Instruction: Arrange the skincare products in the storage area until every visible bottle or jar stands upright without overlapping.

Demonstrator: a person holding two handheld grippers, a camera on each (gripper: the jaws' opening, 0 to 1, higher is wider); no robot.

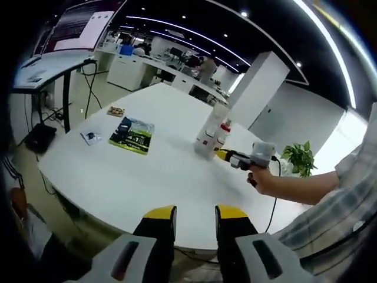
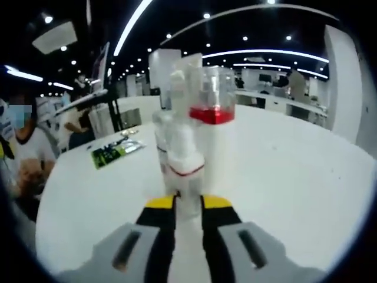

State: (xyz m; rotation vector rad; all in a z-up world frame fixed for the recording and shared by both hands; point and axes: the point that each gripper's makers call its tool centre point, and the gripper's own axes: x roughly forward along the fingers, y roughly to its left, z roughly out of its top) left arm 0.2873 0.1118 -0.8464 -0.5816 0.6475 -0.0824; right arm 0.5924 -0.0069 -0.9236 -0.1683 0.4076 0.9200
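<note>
Upright skincare bottles (image 1: 211, 131) stand close together on the white table (image 1: 118, 177). In the right gripper view a small white bottle with a thin red band (image 2: 179, 154) stands in front of a taller bottle with a red collar and clear cap (image 2: 211, 100). My right gripper (image 2: 188, 203) has its yellow-tipped jaws closed against the small bottle's base. From the left gripper view, that right gripper (image 1: 222, 155) reaches the bottles from the right, held by a hand (image 1: 263, 178). My left gripper (image 1: 195, 213) hovers open over the table's near edge, holding nothing.
A green booklet (image 1: 133, 134), a small packet (image 1: 90, 137) and a small flat item (image 1: 116, 111) lie on the table's left part. A potted plant (image 1: 299, 158) stands beyond the right side. A person (image 2: 23, 150) sits past the table's left edge.
</note>
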